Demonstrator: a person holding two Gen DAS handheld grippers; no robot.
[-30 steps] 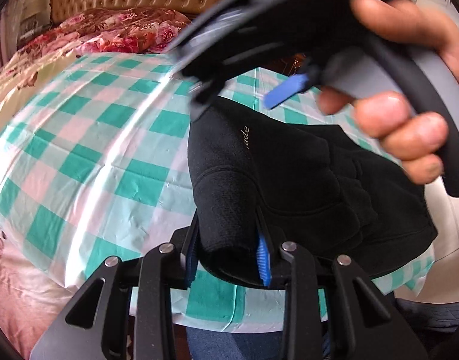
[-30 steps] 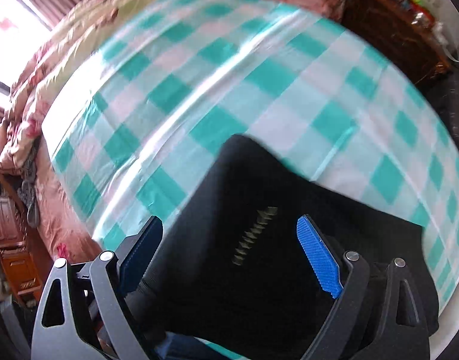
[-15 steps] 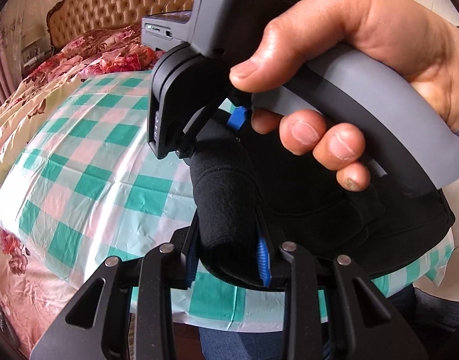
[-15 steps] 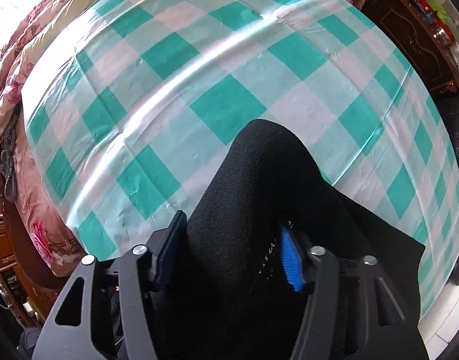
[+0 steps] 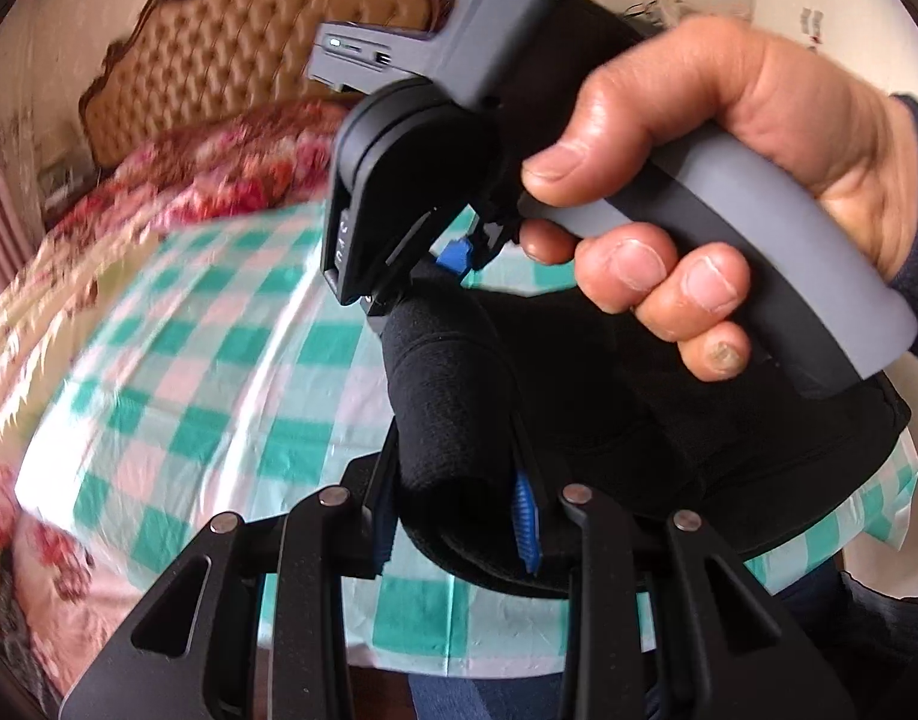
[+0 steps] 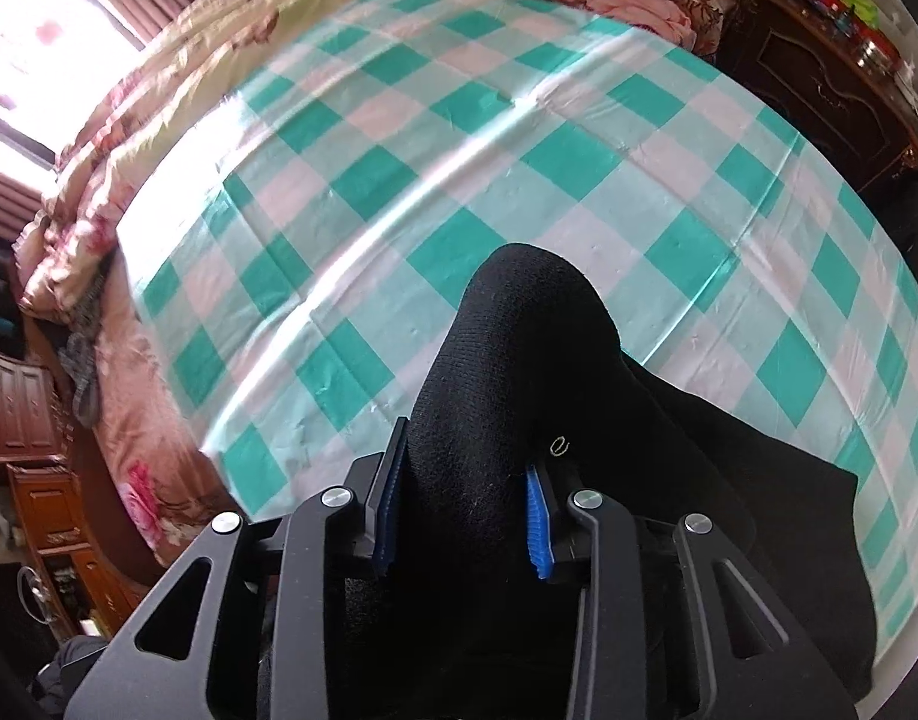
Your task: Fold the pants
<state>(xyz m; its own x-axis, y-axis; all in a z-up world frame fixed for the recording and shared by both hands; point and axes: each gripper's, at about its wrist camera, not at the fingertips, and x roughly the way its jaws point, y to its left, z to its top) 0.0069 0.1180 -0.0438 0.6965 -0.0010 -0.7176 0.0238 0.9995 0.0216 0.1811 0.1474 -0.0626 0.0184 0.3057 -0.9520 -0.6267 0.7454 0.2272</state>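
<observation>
Both hand-held grippers pinch the black pants (image 6: pixel 495 372) edge: left hand-held gripper (image 5: pixel 459 516) clamped, right hand-held gripper (image 6: pixel 468 516) closing, bulk draping toward the checkered cloth (image 6: pixel 519 150).

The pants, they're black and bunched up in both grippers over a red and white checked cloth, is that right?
Not quite: the checked cloth is green and white, as the right wrist view shows. The black pants are bunched in the right gripper and the left gripper.
</observation>
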